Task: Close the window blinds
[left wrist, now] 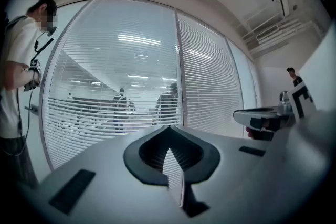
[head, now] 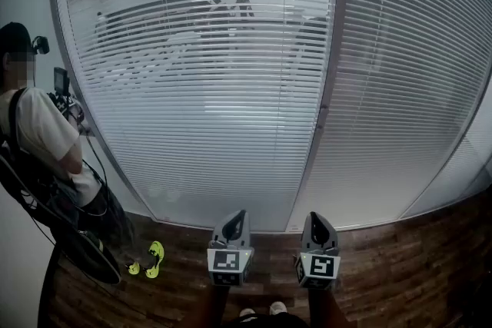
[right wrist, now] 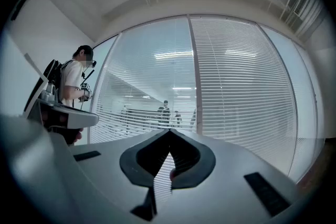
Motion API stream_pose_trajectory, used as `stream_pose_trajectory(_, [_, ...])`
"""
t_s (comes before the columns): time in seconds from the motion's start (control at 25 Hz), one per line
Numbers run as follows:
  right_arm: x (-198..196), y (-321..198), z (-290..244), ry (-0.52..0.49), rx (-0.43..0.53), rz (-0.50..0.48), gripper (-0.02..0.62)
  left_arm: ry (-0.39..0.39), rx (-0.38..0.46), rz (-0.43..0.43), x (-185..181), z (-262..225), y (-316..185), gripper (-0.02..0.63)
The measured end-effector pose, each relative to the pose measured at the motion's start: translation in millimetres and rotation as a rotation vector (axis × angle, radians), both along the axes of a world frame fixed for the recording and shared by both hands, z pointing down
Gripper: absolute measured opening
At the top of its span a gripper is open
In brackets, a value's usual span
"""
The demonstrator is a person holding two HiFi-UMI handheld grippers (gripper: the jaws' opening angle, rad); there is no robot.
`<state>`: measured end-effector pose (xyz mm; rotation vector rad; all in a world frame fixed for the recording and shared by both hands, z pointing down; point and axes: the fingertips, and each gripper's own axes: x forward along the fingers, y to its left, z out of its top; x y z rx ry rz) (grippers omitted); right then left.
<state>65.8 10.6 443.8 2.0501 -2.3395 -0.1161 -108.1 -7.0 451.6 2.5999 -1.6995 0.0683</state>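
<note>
White slatted blinds cover a curved glass wall. The left blind panel [head: 207,88] has its slats tilted, so figures show through it; it also appears in the left gripper view [left wrist: 115,86] and the right gripper view [right wrist: 152,81]. The right blind panel [head: 400,88] looks opaque. A grey upright frame post [head: 327,88] separates them. My left gripper [head: 239,214] and right gripper [head: 314,216] hang low, side by side, short of the glass near the post's foot. Both are shut with nothing between the jaws, as the left gripper [left wrist: 169,127] and right gripper [right wrist: 169,131] show in their own views.
A person [head: 38,134] in a white shirt stands at the left holding camera gear, close to the left panel's edge. Yellow-green shoes [head: 150,261] lie on the dark wooden floor [head: 415,273] beside them. My own shoes [head: 260,311] show at the bottom.
</note>
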Motion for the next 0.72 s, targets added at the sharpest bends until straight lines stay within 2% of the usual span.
stream_pose_trajectory(0.52, [-8.4,-12.4,-1.2,0.003,0.006,-0.003,0.002,-0.003,-0.008,0.004,-6.0,2.6,-7.3,0.0])
stream_pose_trajectory(0.72, [-12.0,-14.9,7.6,0.003,-0.037,-0.001,0.002,0.006,0.004,0.015,-8.2,3.2,-12.7,0.0])
